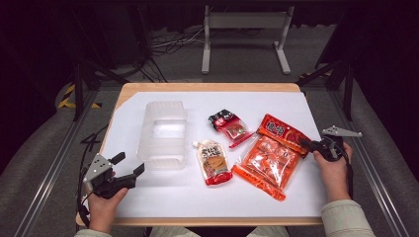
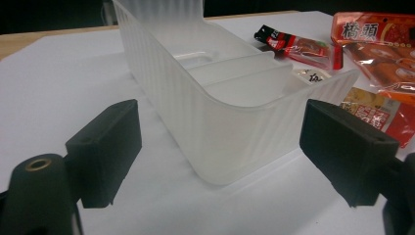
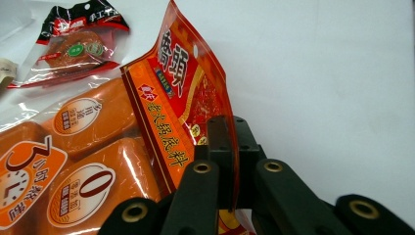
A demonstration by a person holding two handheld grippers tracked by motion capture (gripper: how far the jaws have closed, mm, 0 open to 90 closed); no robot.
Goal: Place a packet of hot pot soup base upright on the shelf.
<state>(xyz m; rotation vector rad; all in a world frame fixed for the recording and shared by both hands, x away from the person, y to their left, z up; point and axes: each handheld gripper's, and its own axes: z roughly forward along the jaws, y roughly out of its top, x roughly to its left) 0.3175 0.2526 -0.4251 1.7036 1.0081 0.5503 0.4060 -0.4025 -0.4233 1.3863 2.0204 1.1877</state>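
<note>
A large orange-red food bag (image 1: 272, 155) lies on the white table right of centre. My right gripper (image 1: 307, 144) is shut on the bag's header edge (image 3: 195, 98), which stands up between its jaws. A clear plastic bin (image 1: 164, 133) sits left of centre, empty. My left gripper (image 1: 129, 165) rests open near the front left, just short of the bin's near corner (image 2: 230, 142), which lies between its spread jaws without touching them. A small orange spout pouch (image 1: 213, 161) and a red-black snack packet (image 1: 230, 126) lie between bin and bag.
The white sheet (image 1: 296, 103) covers a wooden table with its front edge (image 1: 197, 220) near my forearms. Metal frame legs (image 1: 244, 22) stand on the floor beyond the far edge, with dark rails on both sides.
</note>
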